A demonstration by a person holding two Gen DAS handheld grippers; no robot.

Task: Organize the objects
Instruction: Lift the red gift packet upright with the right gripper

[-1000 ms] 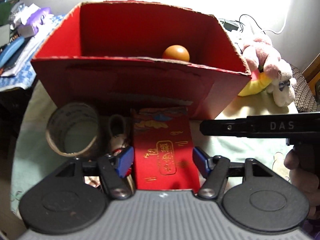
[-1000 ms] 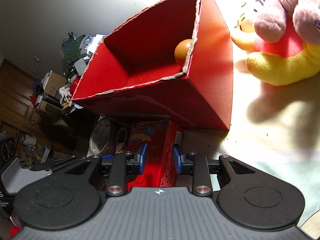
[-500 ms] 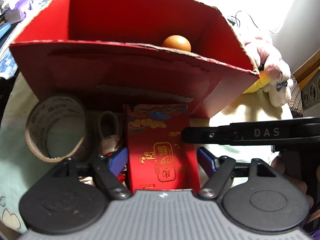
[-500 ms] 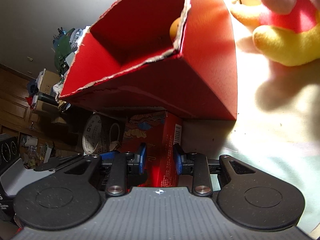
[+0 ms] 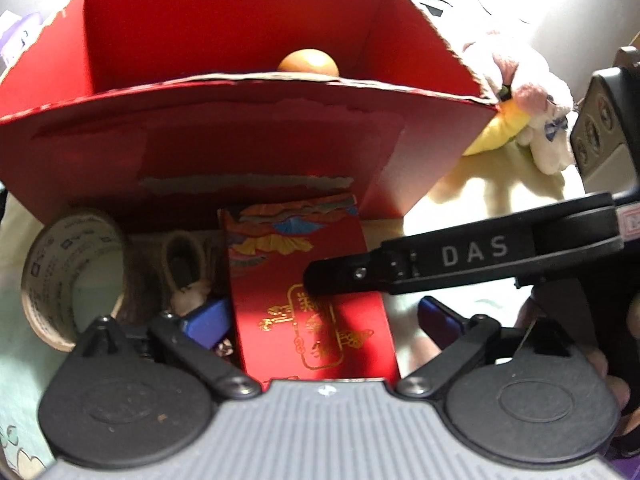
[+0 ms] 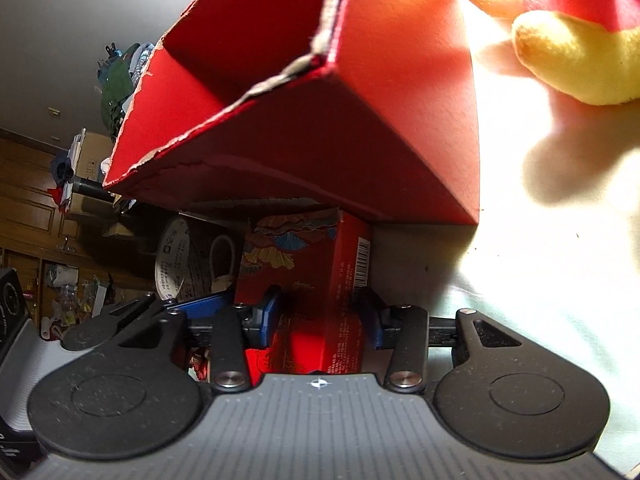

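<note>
Both hand-held grippers, left (image 5: 320, 320) and right (image 6: 322, 318), are opening, pads clear of the small red box (image 5: 310, 292) between them. Beyond stands the red carton (image 5: 240, 128), holding an orange (image 5: 308, 63); small box and tape roll (image 5: 68, 276) remain outside.

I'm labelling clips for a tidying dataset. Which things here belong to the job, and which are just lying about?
Job:
- small red packet, between both opening tongs
- big red box
- orange ball inside it
- tape roll

Lying about:
- plush toys
- shelf clutter
</note>
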